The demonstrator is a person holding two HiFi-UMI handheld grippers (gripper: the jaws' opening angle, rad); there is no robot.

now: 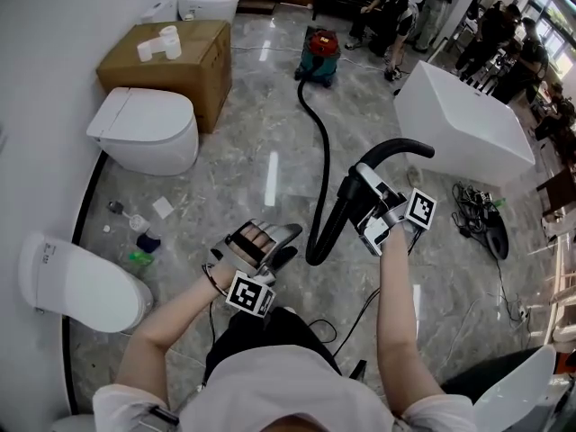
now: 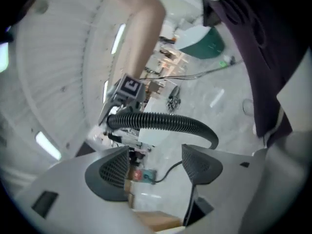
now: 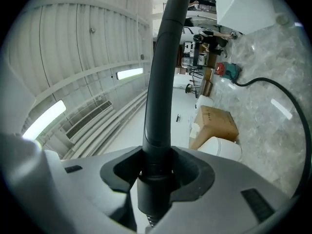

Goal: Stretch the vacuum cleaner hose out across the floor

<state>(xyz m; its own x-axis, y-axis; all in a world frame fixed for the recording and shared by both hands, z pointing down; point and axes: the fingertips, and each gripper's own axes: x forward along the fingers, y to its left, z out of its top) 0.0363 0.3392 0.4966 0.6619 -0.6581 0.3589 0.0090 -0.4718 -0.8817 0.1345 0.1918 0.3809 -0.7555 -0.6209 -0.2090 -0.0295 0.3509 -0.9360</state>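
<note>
A red and teal vacuum cleaner stands far off on the marble floor. Its black corrugated hose runs toward me, dips to a low bend, then rises to my right gripper. That gripper is shut on the hose's rigid black end tube, which sticks up between the jaws and ends in a curved handle. My left gripper is open and holds nothing, just left of the low bend. In the left gripper view the hose arcs beyond the open left gripper, apart from its pads.
A cardboard box and a white toilet stand at the left, another toilet nearer. Small bottles lie on the floor. A white bathtub and tangled cables are at the right. People stand at the back.
</note>
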